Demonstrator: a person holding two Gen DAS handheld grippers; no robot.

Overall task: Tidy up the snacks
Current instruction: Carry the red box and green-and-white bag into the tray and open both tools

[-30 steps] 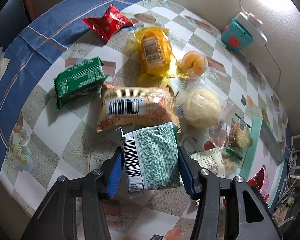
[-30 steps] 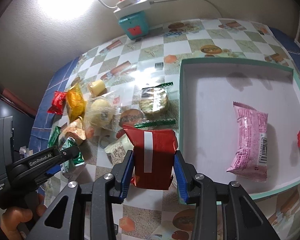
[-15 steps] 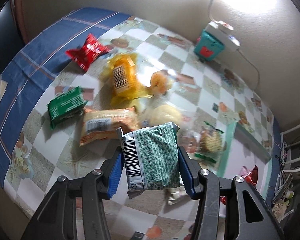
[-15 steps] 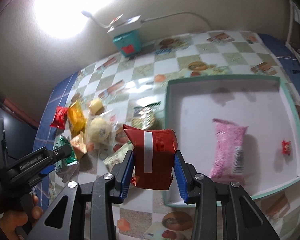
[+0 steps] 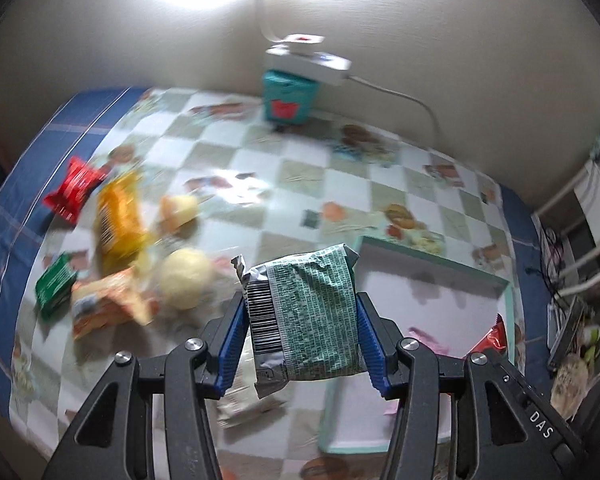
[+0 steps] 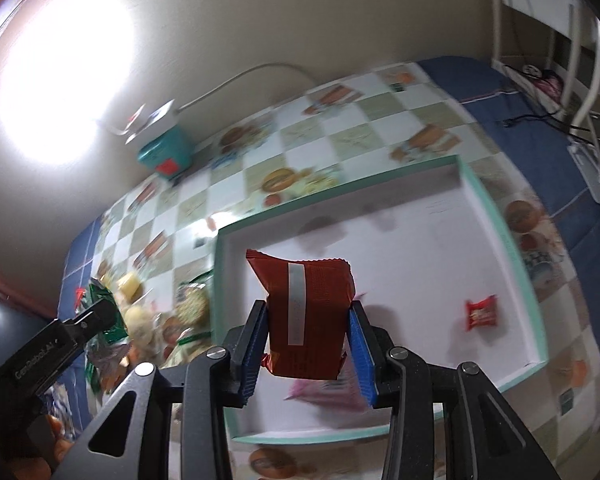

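My left gripper (image 5: 300,340) is shut on a green and silver snack packet (image 5: 306,316) and holds it in the air near the left rim of the teal-edged white tray (image 5: 432,258). My right gripper (image 6: 308,344) is shut on a red snack packet (image 6: 306,316) and holds it above the tray (image 6: 500,216). In the tray lie a small red candy (image 6: 481,313) and a pink packet (image 6: 324,394), mostly hidden behind the right gripper. Loose snacks lie left of the tray: a red packet (image 5: 73,191), a yellow one (image 5: 118,220), a green one (image 5: 55,286), an orange one (image 5: 108,308), a round bun (image 5: 185,278).
A teal box (image 5: 290,96) with a white power strip on top stands against the back wall, its cable running right. The checkered cloth has blue borders at the left and right edges. A white rack (image 6: 548,36) stands off the table's right side.
Both grippers have swung to the right with their packets. The left one has left the snack pile and is near the tray's rim; the right one has come over the tray.
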